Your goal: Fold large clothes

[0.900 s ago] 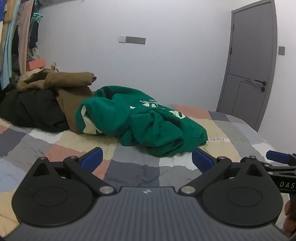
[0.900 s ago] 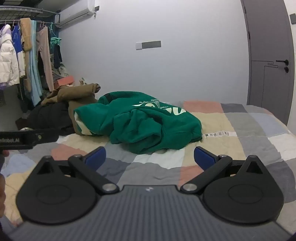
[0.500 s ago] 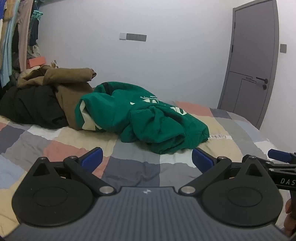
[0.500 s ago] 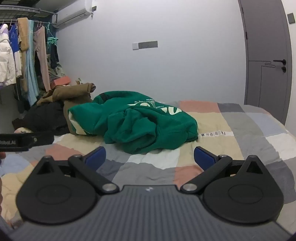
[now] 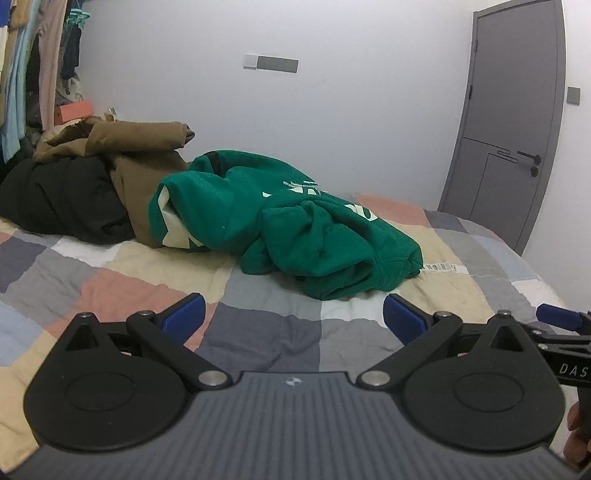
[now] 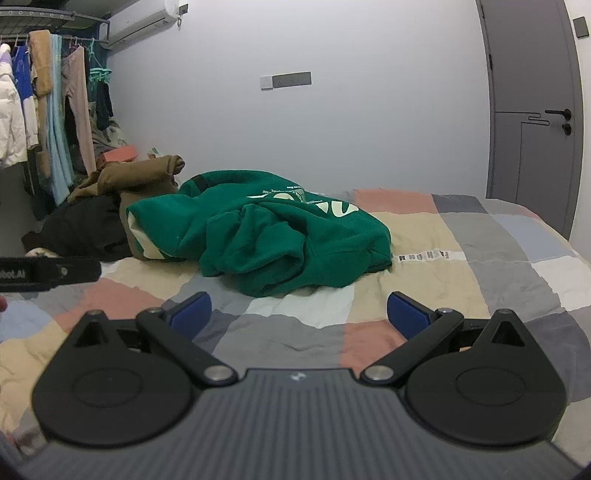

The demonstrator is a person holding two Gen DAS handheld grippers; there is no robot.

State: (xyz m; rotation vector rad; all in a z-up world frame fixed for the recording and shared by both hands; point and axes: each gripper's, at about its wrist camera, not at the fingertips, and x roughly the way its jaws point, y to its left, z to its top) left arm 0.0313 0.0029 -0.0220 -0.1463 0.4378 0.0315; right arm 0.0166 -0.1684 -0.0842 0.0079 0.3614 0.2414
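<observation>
Crumpled green fleece sweatshirt with pale lettering [image 5: 295, 229] lies heaped on the patchwork quilt of grey, beige, salmon and white squares [image 5: 122, 291], toward the far half of the bed; its left edge leans against a brown garment [image 5: 144, 155] bunched on top of a black one [image 5: 62, 199], and both sit at the bed's far left corner; a printed white strip on the quilt [image 6: 424, 255] runs just to the right of the green heap.

Left gripper [image 5: 293, 317] hovers low over the near part of the quilt, tilted slightly down, its blue-padded fingers [image 5: 184, 315] spread wide with nothing between them but bedding further off; right gripper [image 6: 299, 314] is held alongside it, equally wide and equally empty, well short of the sweatshirt; each tool shows at the edge of the other's view.

Beyond the bed, a plain pale wall carries a grey switch plate [image 6: 286, 80]; a grey door with a black handle [image 6: 532, 110] stands at the right; hanging clothes on a rail [image 6: 48, 110] fill the left corner, under a white air conditioner [image 6: 144, 18].
</observation>
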